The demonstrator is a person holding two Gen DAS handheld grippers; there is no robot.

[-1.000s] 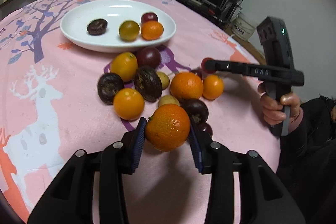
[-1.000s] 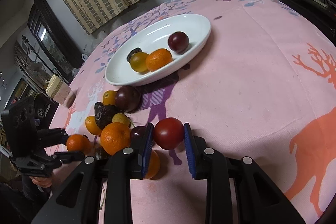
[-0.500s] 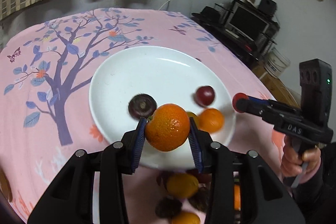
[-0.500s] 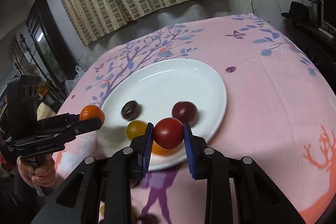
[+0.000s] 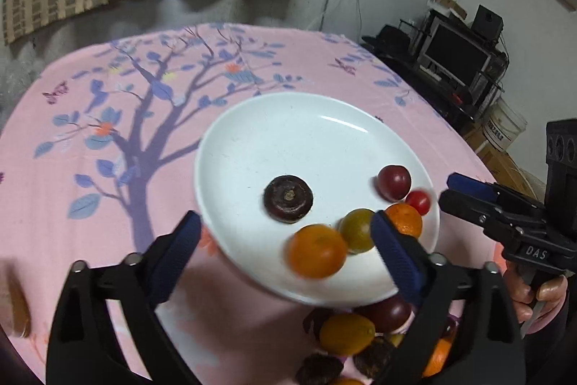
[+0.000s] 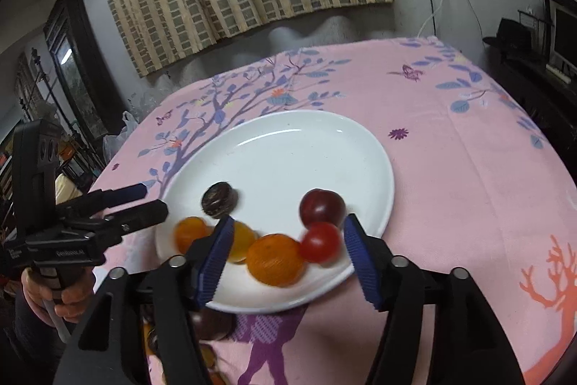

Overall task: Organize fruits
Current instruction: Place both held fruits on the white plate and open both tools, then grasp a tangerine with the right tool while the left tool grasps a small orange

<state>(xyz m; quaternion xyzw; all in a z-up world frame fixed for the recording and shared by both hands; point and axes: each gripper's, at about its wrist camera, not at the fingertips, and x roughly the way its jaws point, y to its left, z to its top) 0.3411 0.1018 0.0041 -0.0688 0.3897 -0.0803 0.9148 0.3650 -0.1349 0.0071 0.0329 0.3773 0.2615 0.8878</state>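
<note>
The left hand-held gripper [image 5: 285, 246] hangs over the near rim of the white plate [image 5: 252, 147], jaws opening, the blurred orange [image 5: 317, 256] loose between them. The right hand-held gripper [image 6: 285, 257] is opening too, the red tomato [image 6: 320, 242] free of its pads. The plate's far half is bare. Pink cloth covers the bench [image 6: 450, 168], curtains behind.

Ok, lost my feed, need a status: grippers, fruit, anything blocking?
Left gripper and right gripper opening, nothing gripped. Orange and tomato blurred over the plate. Nothing in the way.
</note>
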